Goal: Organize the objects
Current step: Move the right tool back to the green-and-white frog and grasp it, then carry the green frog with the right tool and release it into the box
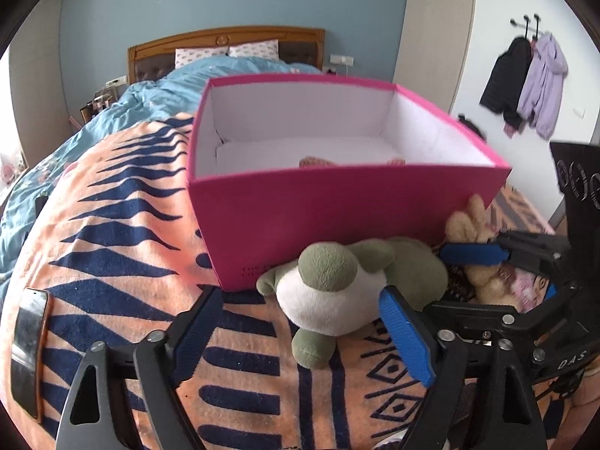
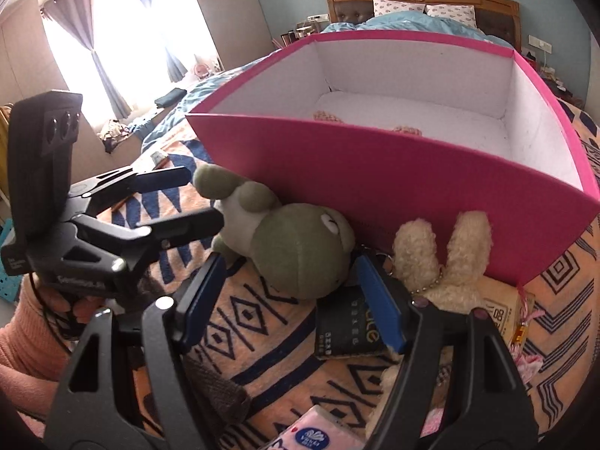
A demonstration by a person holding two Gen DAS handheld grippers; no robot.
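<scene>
A bedroom with blue-grey walls, and a bed spread with an orange fleece blanket patterned in navy shapes [image 1: 123,225], is where both grippers work. The left gripper [image 1: 303,322] stands well open, its blue-padded fingers [image 1: 407,337] either side of a green and white plush toy [image 1: 337,292]; the right-hand pad lies against or just beside the toy's white belly, the other pad is clear of it, and nothing is clamped. In the right wrist view the right gripper [image 2: 288,296] is also wide open, its fingers [image 2: 378,300] flanking the toy's round green head [image 2: 300,247], with no pad pressing on it that I can see. Its right-hand finger lies over a dark booklet with printed lettering [image 2: 345,333]. Just beside that sits a cream fluffy rabbit plush with long ears [image 2: 446,258], leaning on the near wall of a large pink cardboard box with a white inside [image 2: 375,172]. The green toy lies on the blanket right up against that same wall, outside the box. Something tan and fuzzy peeks above the near rim inside the box; what it is cannot be told. A black phone [image 1: 28,348] lies well off at the blanket's left edge, and a pink tissue packet [image 2: 318,435] sits at the near edge.
</scene>
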